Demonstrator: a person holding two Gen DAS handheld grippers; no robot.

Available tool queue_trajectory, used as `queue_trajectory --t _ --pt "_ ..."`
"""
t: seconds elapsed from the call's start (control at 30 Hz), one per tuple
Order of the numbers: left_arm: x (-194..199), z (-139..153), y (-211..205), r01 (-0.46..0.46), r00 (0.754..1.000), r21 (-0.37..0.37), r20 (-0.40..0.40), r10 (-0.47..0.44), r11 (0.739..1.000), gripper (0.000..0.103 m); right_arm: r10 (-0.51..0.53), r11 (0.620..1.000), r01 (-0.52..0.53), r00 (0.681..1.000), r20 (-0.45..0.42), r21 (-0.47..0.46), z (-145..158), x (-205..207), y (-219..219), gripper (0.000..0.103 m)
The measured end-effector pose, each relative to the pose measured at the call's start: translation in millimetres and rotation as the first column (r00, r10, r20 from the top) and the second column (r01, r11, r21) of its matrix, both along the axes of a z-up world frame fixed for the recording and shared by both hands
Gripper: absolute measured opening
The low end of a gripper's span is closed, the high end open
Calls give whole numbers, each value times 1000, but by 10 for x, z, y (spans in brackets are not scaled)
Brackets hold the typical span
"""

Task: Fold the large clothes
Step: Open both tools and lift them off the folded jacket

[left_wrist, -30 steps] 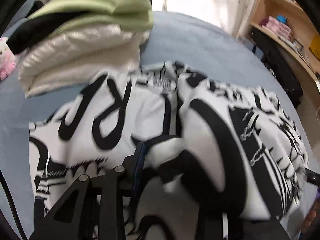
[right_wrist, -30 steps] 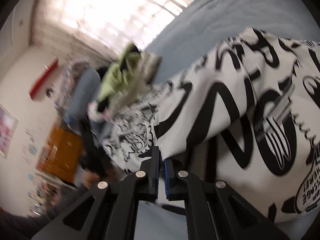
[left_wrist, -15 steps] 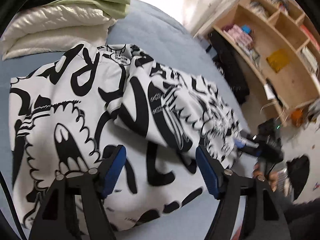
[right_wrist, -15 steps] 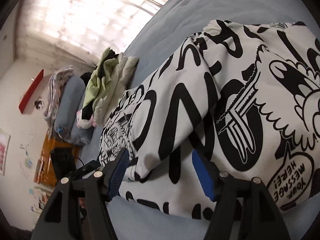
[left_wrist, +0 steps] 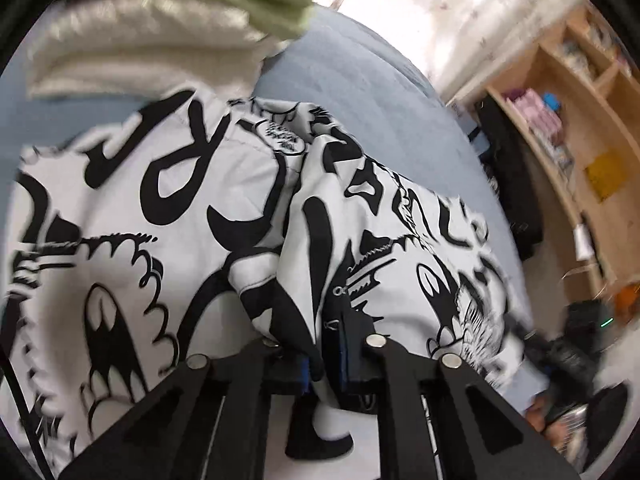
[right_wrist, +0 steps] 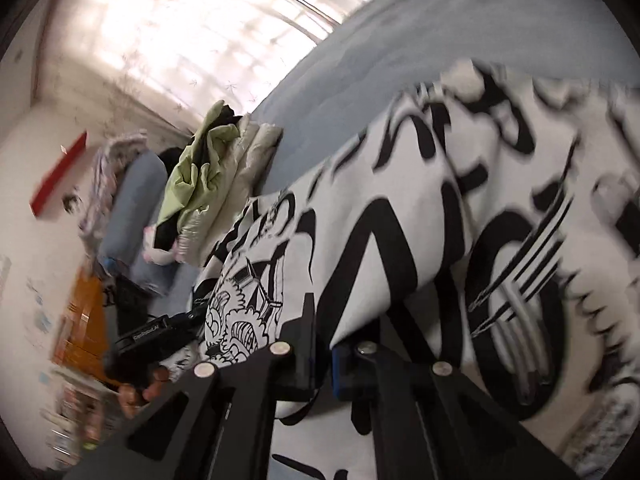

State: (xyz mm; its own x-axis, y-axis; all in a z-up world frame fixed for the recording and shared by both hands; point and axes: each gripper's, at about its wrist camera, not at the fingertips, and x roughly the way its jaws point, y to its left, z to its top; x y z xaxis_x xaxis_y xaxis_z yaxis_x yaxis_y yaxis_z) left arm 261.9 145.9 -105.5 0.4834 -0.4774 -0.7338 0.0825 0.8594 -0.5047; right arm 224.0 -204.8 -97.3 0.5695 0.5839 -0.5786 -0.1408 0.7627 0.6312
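Matt printed cloth garment (left_wrist: 168, 216), shiny cream padded fabric (left_wrist: 132, 44), wooden shelves (left_wrist: 560, 128)

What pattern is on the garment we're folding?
White with bold black graffiti lettering and cartoon drawings; clearest in the left wrist view.

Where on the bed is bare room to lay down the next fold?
Bare blue bedspread lies beyond the black-and-white garment, between the stacked clothes and the bed's shelf-side edge. In the right wrist view that far side is bare too. Crowded: by the stack and pillow.
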Motion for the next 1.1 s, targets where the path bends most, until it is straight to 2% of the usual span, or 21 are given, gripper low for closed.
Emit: queue_trajectory --t 0.1,0.17,0.2,0.27,0.37,0.4,0.5,0.57,0.6,0.63,0.67,0.73,0.77,0.87,0.93,1.1 --pt "-158 56 -166 14 999 122 39 -19 992 7 -12 994 17 998 54 -105 179 -140 -59 2" --pt "-229 -76 -294 26 999 215 31 -33 976 7 -5 982 9 1000 19 -188 47 -160 -44 2" --pt "-230 -183 -325 35 999 240 12 -39 970 7 -3 972 -6 999 -35 -233 -121 -141 -9 2" --pt "-264 -302 -421 26 999 275 14 -31 961 7 2 967 -31 993 -116 -251 -406 -131 43 2" --pt "-282 -277 -542 14 998 354 50 -34 935 9 -14 959 -9 997 -78 -284 -352 -189 89 2" --pt "-281 -262 -563 9 998 367 50 -29 930 14 -21 957 -1 997 -71 -289 -311 -200 91 4" --pt "-286 -169 -543 -7 999 371 39 -9 928 26 -52 954 27 996 -75 -297 -179 -232 60 6" --pt "-348 -43 -473 -34 999 366 45 18 930 37 -72 955 47 995 -74 -292 -82 -266 19 7" --pt "-384 24 -439 -53 998 368 53 36 928 46 -78 955 54 995 -69 -291 -41 -289 5 8" --pt "-441 105 -368 -83 996 375 70 61 923 48 -82 954 62 995 -57 -292 23 -314 -1 12" --pt "-518 201 -280 -122 990 375 106 88 919 49 -85 953 69 996 -41 -294 69 -338 -3 16" --pt "-608 353 -215 -162 981 356 158 111 920 49 -90 950 85 996 -2 -301 154 -386 25 33" --pt "-620 442 -218 -176 975 339 187 117 924 49 -82 949 86 996 25 -302 210 -388 70 36" --pt "-606 560 -262 -165 968 296 230 98 941 48 -28 958 48 997 74 -284 322 -283 271 38" --pt "-533 597 -419 -137 971 299 229 69 944 48 8 959 17 996 89 -284 354 -98 496 38" --pt "-210 370 -853 -79 979 286 204 19 955 45 51 951 -15 993 108 -308 271 321 886 38"
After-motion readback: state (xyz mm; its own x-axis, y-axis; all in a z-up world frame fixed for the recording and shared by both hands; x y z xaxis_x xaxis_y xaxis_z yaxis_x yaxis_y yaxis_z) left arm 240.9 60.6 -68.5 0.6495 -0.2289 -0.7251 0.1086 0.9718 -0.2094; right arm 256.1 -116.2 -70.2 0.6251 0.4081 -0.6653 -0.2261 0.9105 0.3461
